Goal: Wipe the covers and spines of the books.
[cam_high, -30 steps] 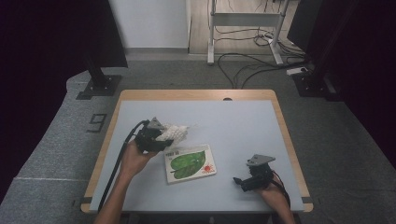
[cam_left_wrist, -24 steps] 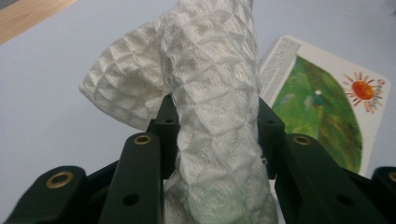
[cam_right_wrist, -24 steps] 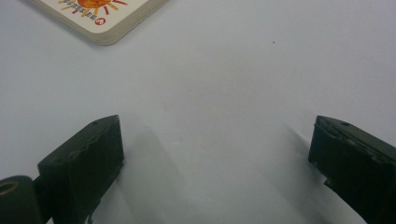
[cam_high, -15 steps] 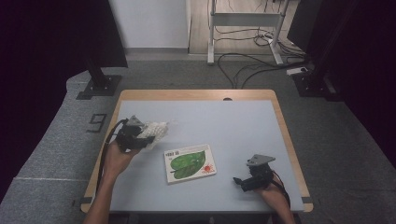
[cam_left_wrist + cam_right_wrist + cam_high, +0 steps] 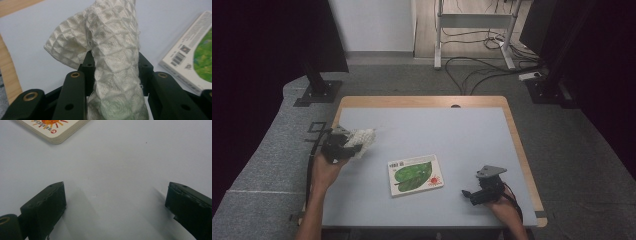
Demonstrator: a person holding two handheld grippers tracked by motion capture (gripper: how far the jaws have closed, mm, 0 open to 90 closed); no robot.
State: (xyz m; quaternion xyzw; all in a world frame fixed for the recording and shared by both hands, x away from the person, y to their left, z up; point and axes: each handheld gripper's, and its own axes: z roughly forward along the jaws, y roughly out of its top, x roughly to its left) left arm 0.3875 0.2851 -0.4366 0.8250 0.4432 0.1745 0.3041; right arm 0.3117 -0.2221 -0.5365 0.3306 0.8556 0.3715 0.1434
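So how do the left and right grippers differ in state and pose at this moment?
The left gripper is shut on the white waffle-weave cloth; the right gripper has wide-open jaws with nothing between them. The left gripper sits at the table's left edge, carrying the cloth; the right gripper rests near the front right, just right of the book. Both are black and hand-held.

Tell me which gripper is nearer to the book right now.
Right, narrowly. The right gripper sits open on the table just off the book's corner with the red sun. The left gripper, clamped on the white cloth, is farther off near the table's left edge.
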